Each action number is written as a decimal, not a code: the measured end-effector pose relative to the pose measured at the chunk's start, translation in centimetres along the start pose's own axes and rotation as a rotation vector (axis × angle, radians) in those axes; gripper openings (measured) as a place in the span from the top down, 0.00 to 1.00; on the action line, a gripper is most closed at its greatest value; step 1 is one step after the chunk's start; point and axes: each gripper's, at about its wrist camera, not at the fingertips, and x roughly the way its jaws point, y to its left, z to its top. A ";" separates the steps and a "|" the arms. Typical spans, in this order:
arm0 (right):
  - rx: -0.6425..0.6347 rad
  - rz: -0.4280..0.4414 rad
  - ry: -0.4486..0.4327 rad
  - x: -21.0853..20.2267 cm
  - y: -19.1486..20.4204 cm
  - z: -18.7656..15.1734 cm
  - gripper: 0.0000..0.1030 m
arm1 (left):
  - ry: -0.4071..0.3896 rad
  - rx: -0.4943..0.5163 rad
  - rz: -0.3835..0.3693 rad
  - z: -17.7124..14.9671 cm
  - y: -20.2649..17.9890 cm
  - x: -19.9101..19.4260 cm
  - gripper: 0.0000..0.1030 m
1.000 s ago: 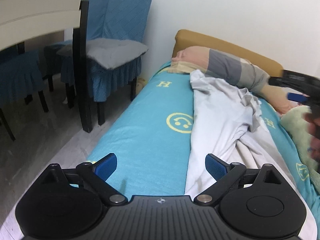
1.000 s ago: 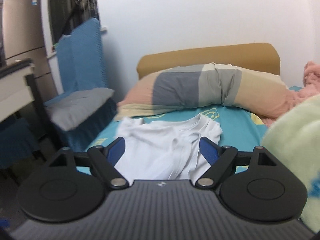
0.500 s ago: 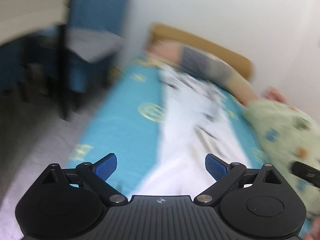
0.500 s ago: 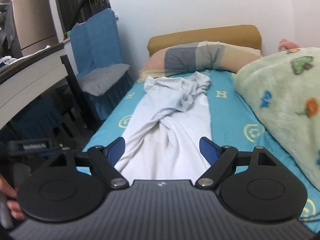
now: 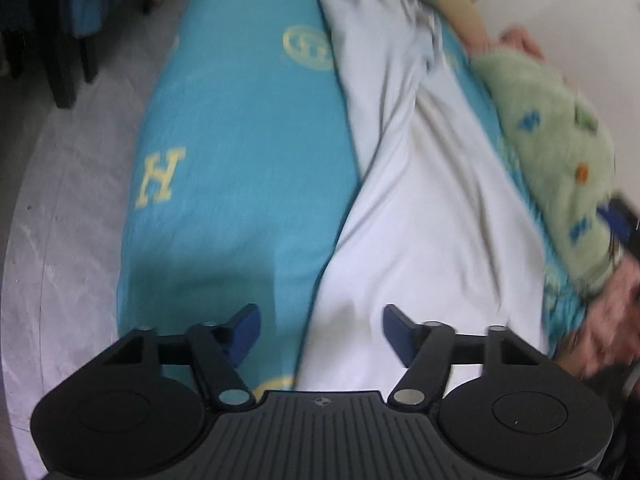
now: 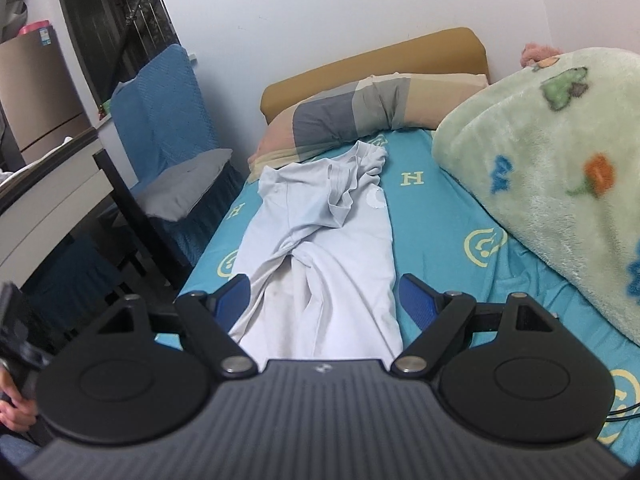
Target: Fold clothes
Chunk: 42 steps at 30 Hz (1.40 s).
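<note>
We have swung the left gripper (image 5: 320, 330) down over the white shirt's (image 6: 320, 248) near hem; both our grippers' jaws gape wide, empty, grasp comes next

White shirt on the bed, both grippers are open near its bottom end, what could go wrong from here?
The white shirt lies bunched and twisted at the middle, so a pinch at the hem may catch only one layer and the fold would come out crooked. The left gripper straddles the shirt's edge and could nip the teal sheet too. The green blanket crowds the right side.
</note>
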 end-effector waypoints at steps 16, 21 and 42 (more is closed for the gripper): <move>-0.027 -0.004 -0.005 -0.1 0.3 0.7 0.20 | 0.107 0.437 0.226 -1.7 -11.8 -2.0 0.98; -0.018 -0.025 -0.007 -0.2 -0.5 0.4 0.20 | 0.019 0.440 0.165 -3.4 -19.0 -3.1 0.98; 0.367 0.056 0.320 1.9 -8.4 -4.3 0.20 | -0.080 -0.074 0.050 -3.4 -17.2 3.7 0.24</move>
